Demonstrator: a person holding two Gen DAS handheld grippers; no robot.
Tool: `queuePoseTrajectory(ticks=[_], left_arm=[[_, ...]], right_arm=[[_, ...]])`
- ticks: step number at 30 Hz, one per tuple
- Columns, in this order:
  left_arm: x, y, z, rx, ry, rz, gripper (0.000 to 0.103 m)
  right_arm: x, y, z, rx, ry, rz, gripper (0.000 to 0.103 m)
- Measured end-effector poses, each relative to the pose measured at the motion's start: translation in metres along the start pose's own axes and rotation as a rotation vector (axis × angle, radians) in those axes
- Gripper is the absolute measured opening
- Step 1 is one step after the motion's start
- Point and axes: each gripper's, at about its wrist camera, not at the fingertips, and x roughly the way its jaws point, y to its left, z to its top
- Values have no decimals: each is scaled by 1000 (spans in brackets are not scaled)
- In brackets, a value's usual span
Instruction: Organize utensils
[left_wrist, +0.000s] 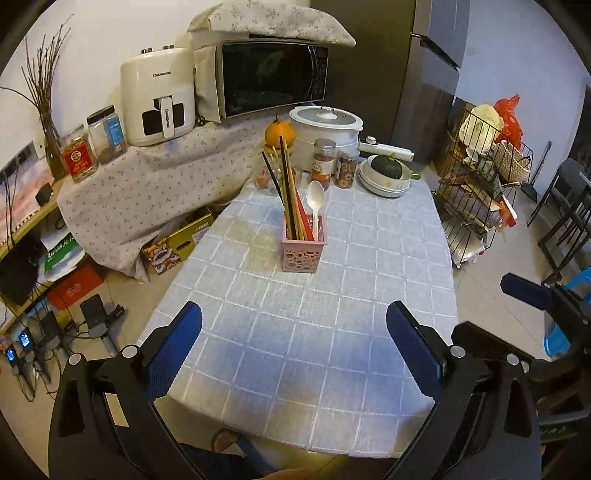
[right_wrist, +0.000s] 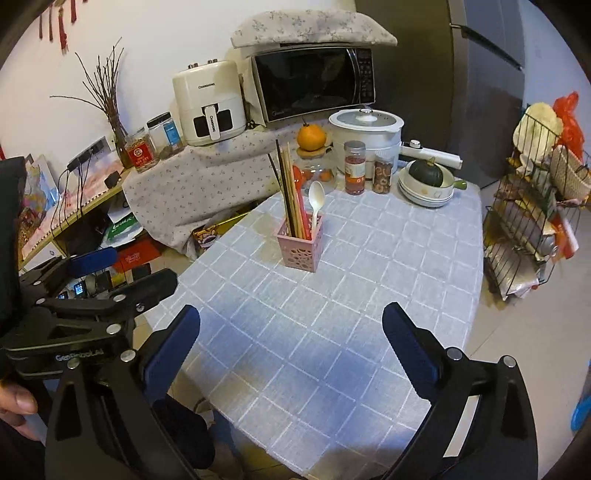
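A pink perforated utensil holder (left_wrist: 303, 247) (right_wrist: 301, 248) stands upright mid-table on the grey checked tablecloth (left_wrist: 332, 332) (right_wrist: 369, 295). It holds several chopsticks (left_wrist: 286, 184) (right_wrist: 287, 188), a red utensil and a white plastic spoon (left_wrist: 316, 201) (right_wrist: 317, 199), bowl up. My left gripper (left_wrist: 293, 343) is open and empty above the table's near end, well short of the holder. My right gripper (right_wrist: 291, 343) is open and empty too, beside the left one, which shows at the left of the right wrist view (right_wrist: 92, 280).
At the table's far end stand two spice jars (left_wrist: 324, 162), stacked bowls with a green squash (left_wrist: 386, 175), a white cooker (left_wrist: 327, 129) and an orange (left_wrist: 280, 133). A covered shelf with an air fryer (left_wrist: 159, 96) and a microwave (left_wrist: 271, 75) is left. A wire rack (left_wrist: 480, 177) stands right.
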Motion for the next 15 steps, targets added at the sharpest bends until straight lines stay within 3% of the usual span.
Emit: queuePoseTrajectory(ticks=[15], left_arm=[[-3, 7, 1, -25, 9, 26, 96]], right_arm=[[5, 4, 1, -11, 0, 14, 96]])
